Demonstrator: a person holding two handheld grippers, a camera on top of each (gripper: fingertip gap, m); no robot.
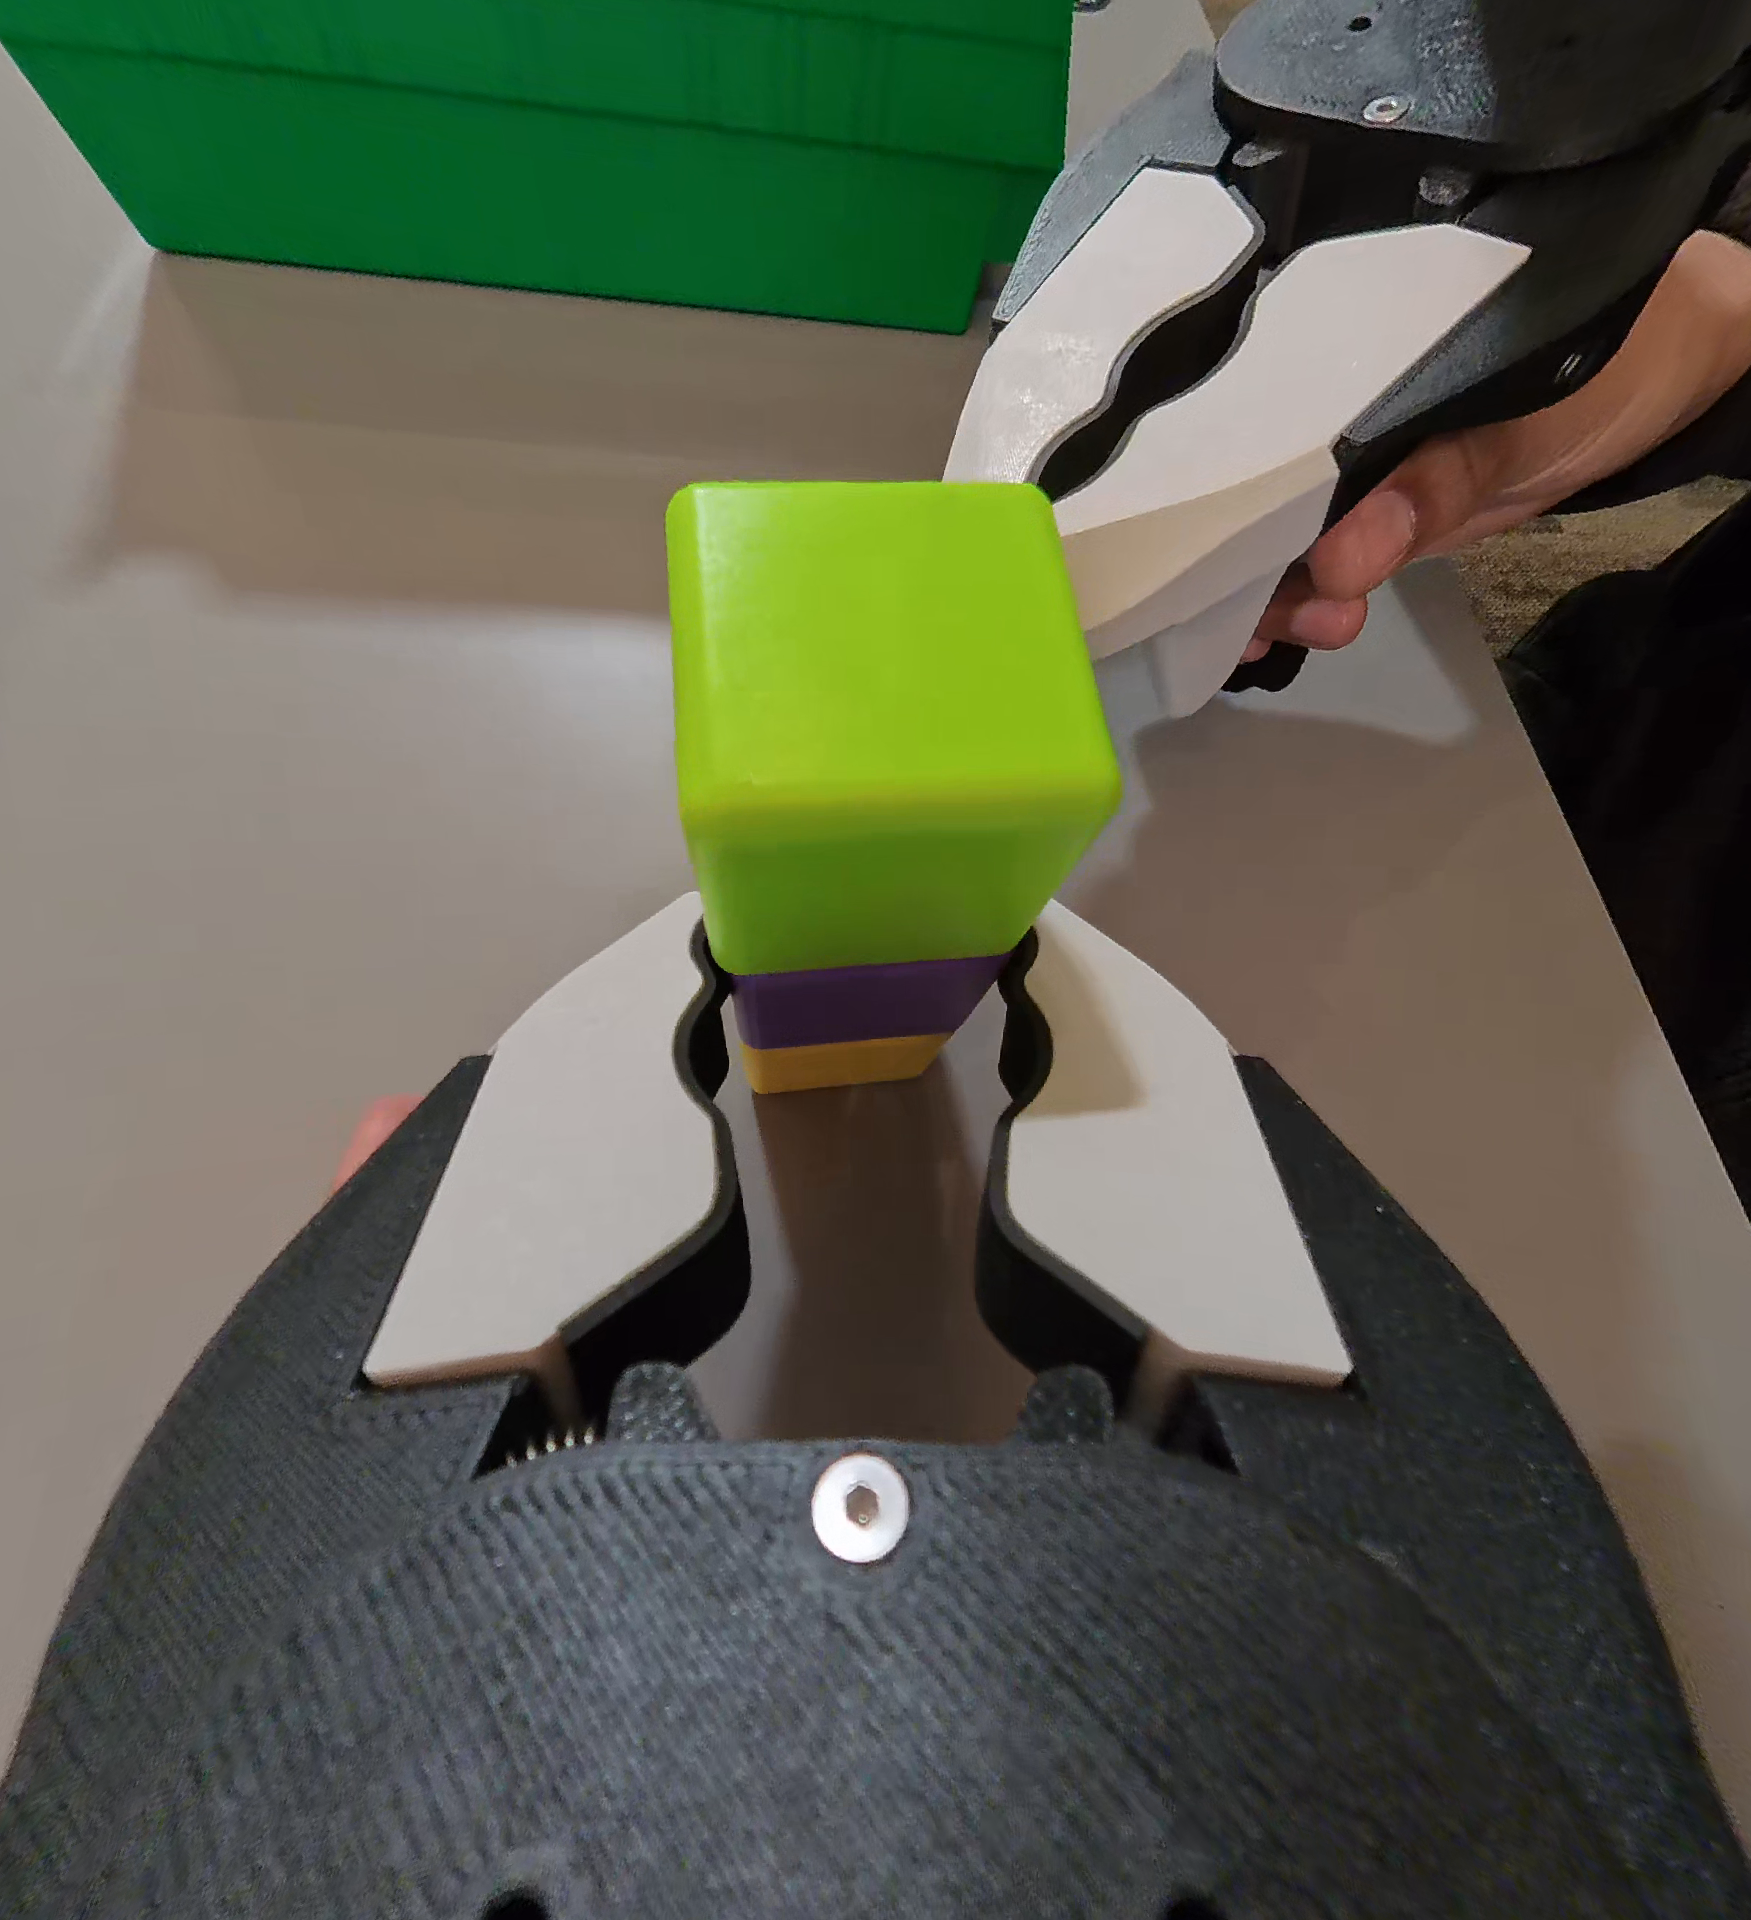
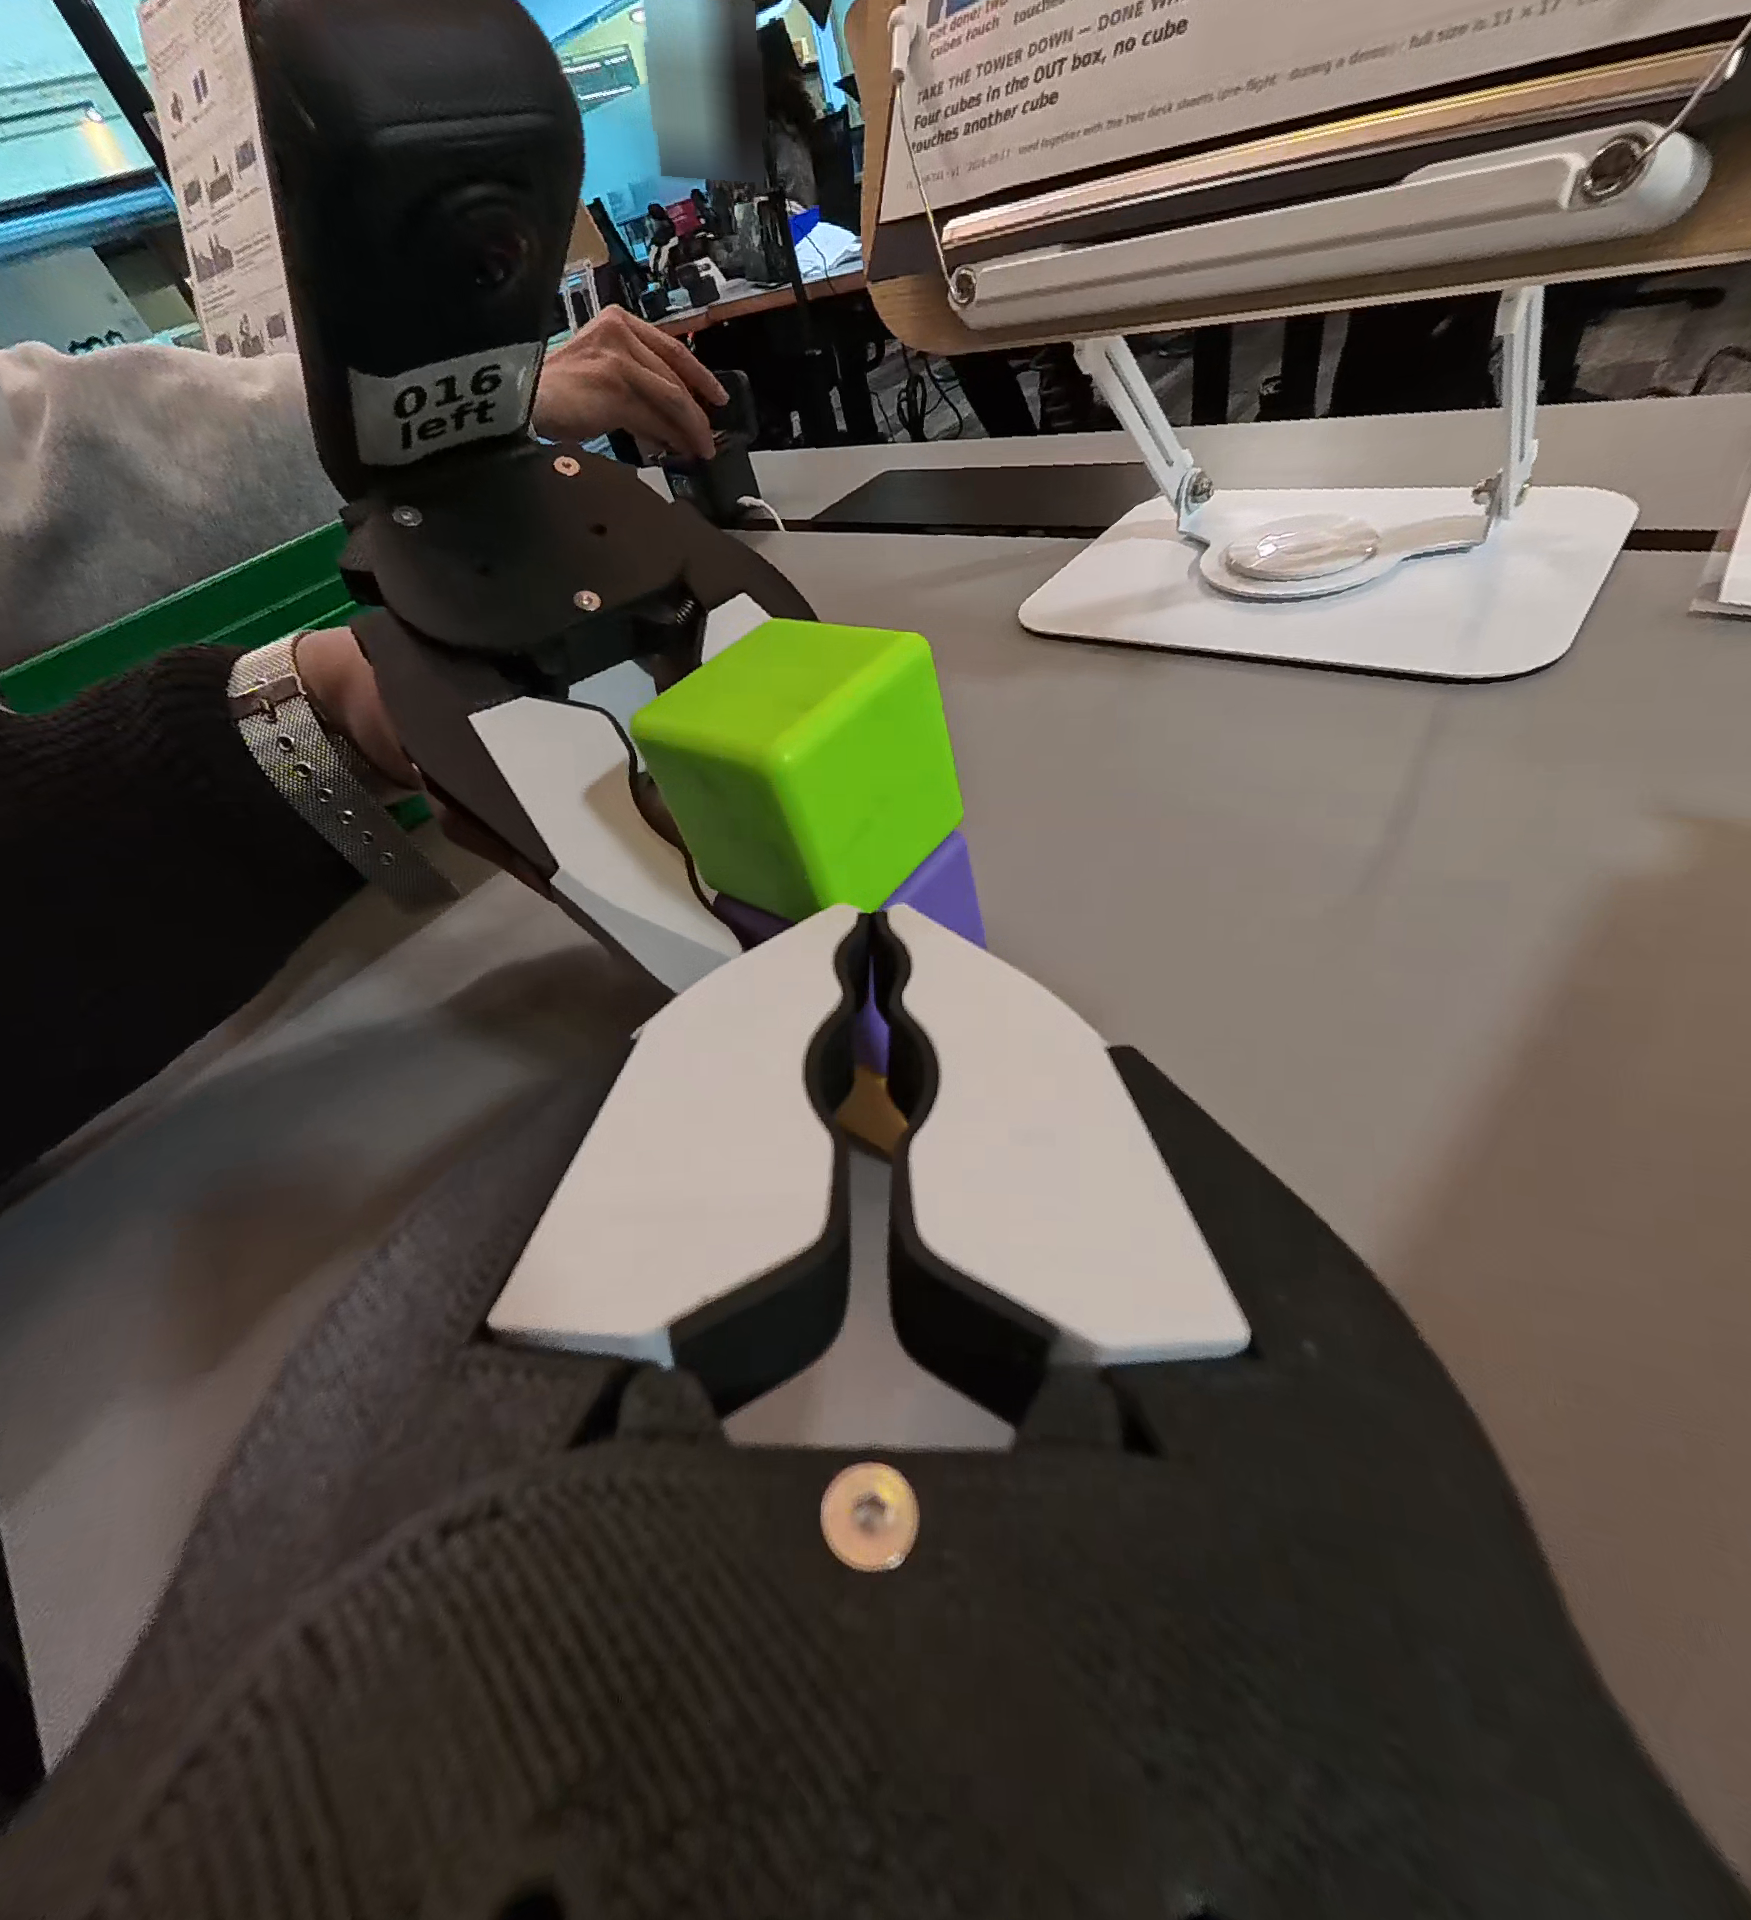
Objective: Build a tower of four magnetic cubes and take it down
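Cube stack (image 1: 876, 831) stands upright on the grey table (image 1: 279, 831), long axis vertical: lime cube (image 2: 803, 764) on top, purple cube (image 1: 855, 1003) under it, yellow cube (image 1: 835, 1065) at the bottom. W/ your left gripper (image 1: 863, 940) the stack sits dead ahead, fingertips straddling it at about purple level, jaws wide apart; whether the pads touch the purple faces, can't tell. Your right gripper (image 2: 869, 920) comes in from the opposite side, jaws nearly closed on nothing, tips just beside the lime/purple seam. Left is the nearer one, already around the stack. Green bin (image 1: 538, 156) lies beyond the stack, well apart. White stand (image 2: 1338, 582) sits behind, right-wrist view.
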